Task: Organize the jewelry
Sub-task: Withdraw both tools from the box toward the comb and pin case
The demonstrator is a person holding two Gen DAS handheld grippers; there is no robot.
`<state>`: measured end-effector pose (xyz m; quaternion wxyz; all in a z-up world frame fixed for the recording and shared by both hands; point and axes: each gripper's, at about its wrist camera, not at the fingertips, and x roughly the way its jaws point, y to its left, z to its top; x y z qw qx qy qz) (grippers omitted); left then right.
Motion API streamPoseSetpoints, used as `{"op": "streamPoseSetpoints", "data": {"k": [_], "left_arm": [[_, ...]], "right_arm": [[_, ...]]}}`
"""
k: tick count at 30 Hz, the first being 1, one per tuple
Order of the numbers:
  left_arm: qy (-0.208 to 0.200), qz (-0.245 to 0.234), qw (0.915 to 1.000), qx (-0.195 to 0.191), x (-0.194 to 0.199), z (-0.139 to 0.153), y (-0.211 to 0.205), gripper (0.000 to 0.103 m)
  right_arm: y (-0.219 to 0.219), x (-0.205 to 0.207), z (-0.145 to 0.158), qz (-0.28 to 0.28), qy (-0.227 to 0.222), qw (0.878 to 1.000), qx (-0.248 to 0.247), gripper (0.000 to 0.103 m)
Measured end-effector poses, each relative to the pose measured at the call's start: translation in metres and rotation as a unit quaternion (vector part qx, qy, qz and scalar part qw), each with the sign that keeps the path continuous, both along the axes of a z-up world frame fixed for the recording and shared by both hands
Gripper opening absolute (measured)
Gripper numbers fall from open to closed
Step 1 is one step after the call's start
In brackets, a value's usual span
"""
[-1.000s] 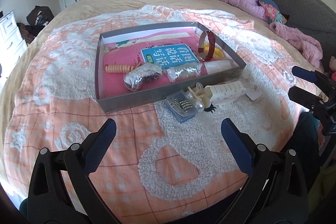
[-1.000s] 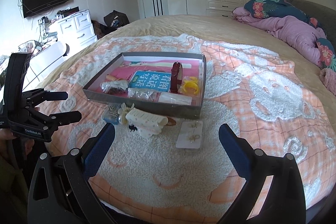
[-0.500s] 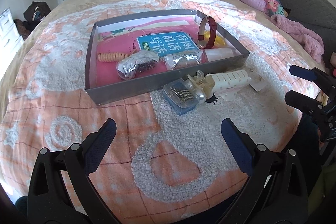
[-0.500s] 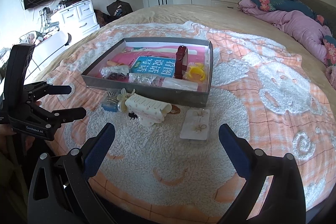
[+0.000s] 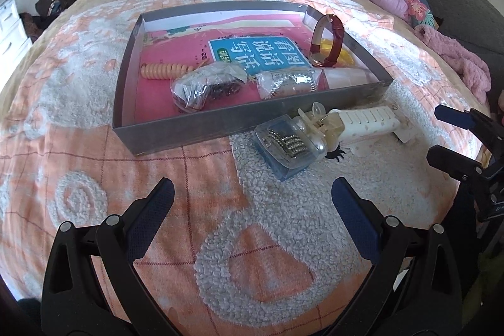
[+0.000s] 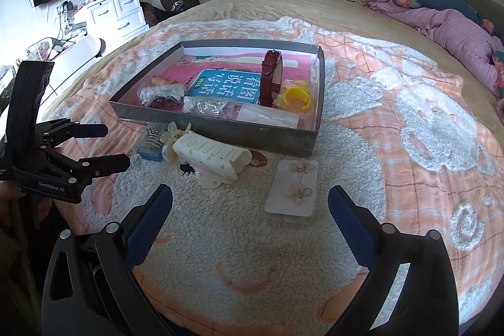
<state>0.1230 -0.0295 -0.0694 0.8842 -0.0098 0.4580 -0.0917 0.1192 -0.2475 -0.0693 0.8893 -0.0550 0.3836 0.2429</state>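
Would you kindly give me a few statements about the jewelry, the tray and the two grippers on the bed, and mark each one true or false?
1. The red-strapped watch stands inside the grey tray. True.
2. The earring card lies inside the tray. False: it lies on the blanket, outside the tray's near wall.
3. The left gripper is open and holds nothing. True.
4. The right gripper is shut on the white hair claw. False: it is open and empty, short of the claw.
5. The yellow ring sits in the tray beside the watch. True.
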Motion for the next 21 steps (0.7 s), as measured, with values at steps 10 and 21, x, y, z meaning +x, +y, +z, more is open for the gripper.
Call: {"op": "streamPoseSetpoints", "data": {"k": [10,21], "left_arm": [[0.015,0.001,0.9988,-0.047,0.016,-0.008,-0.001,0.08],[0.019,-0.002,0.9979,-0.063,0.029,-0.014,-0.003,0.059]], "right_arm": [[-0.002,0.009,-0.004,-0.004,0.008,1.0,0.003,0.099],[0.005,0.018,-0.005,0.005,0.007,1.0,-0.003,0.099]]}}
